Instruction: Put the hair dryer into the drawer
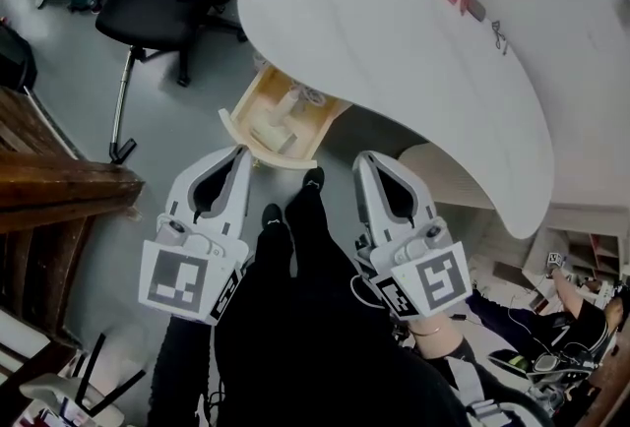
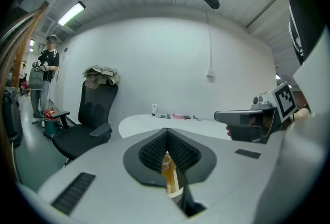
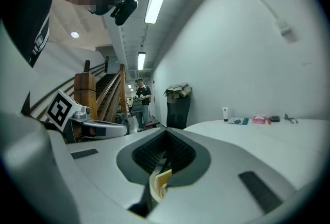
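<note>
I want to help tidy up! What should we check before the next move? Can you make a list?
1. Drawer pulled open under the table: ok.
2. Left gripper shut with nothing in it: ok.
3. Right gripper shut with nothing in it: ok.
4. Hair dryer already inside the drawer: cannot tell. Whitish things lie in it, too small to name.
5. Office chair standing apart from the drawer: ok.
</note>
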A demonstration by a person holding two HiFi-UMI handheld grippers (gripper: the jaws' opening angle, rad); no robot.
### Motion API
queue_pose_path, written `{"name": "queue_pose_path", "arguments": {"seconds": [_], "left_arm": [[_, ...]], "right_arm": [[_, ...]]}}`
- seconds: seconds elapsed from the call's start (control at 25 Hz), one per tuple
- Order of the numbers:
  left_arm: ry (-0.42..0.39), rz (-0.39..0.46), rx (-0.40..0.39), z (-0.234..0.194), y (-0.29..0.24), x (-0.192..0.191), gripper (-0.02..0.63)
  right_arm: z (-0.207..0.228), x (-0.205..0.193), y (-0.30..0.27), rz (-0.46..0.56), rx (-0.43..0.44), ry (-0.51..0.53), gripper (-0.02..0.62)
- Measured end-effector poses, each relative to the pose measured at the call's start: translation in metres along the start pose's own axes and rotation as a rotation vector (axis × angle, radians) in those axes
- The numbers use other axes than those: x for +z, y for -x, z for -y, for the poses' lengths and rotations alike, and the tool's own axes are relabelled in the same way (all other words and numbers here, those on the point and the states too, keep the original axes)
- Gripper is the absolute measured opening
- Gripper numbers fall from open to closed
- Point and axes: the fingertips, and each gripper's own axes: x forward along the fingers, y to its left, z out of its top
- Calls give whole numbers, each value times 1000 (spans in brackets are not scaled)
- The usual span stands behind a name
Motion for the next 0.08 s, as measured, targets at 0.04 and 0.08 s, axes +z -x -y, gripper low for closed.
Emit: {"name": "queue_pose_path", "arguments": {"seconds": [0.04, 0.08], "left_arm": [[-2, 7, 3, 1, 1, 2, 8], [-4, 14, 6, 1, 2, 5, 8]], "right_arm": [[0, 4, 2, 14, 1, 3, 0], [0, 8, 5, 27, 1, 6, -1]]}}
